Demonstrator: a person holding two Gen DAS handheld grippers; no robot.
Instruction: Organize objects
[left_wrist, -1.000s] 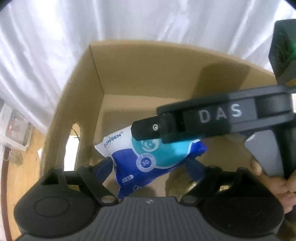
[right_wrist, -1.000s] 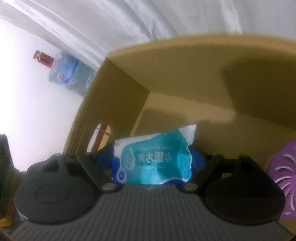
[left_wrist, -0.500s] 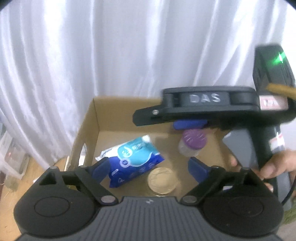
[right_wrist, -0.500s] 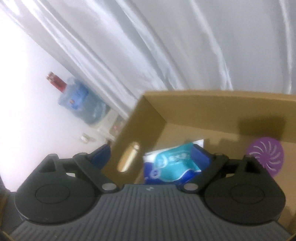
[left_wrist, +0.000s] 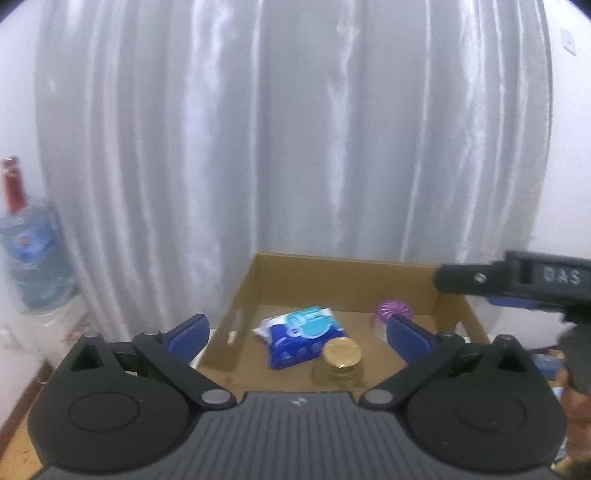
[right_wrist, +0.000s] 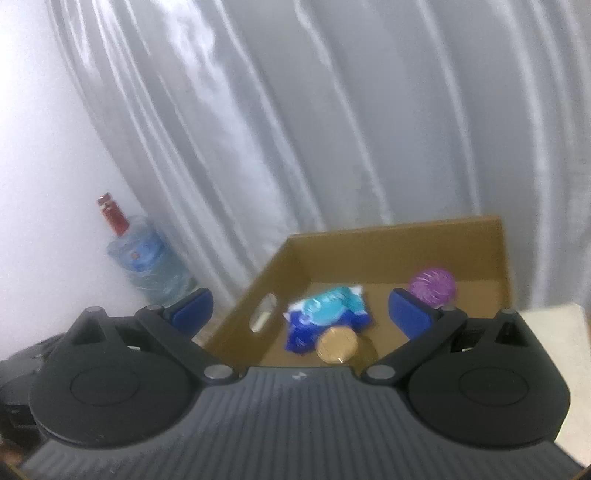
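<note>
Now both tongs, left (left_wrist: 297, 328) and right (right_wrist: 301, 308), are opening wide, empty, above the box (right_wrist: 369, 240).

Right hand-held gripper (right_wrist: 300, 314) opening, empty; cardboard box (right_wrist: 391, 236) holds wipes pack (right_wrist: 327, 308), gold-lidded jar (right_wrist: 338, 345), purple-lidded jar (right_wrist: 432, 286).

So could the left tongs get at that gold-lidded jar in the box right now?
Probably yes. The left tongs, their jaws opening and empty, face the open-topped cardboard box; the gold-lidded jar stands uncovered beside the wipes pack, nothing above it.
</note>
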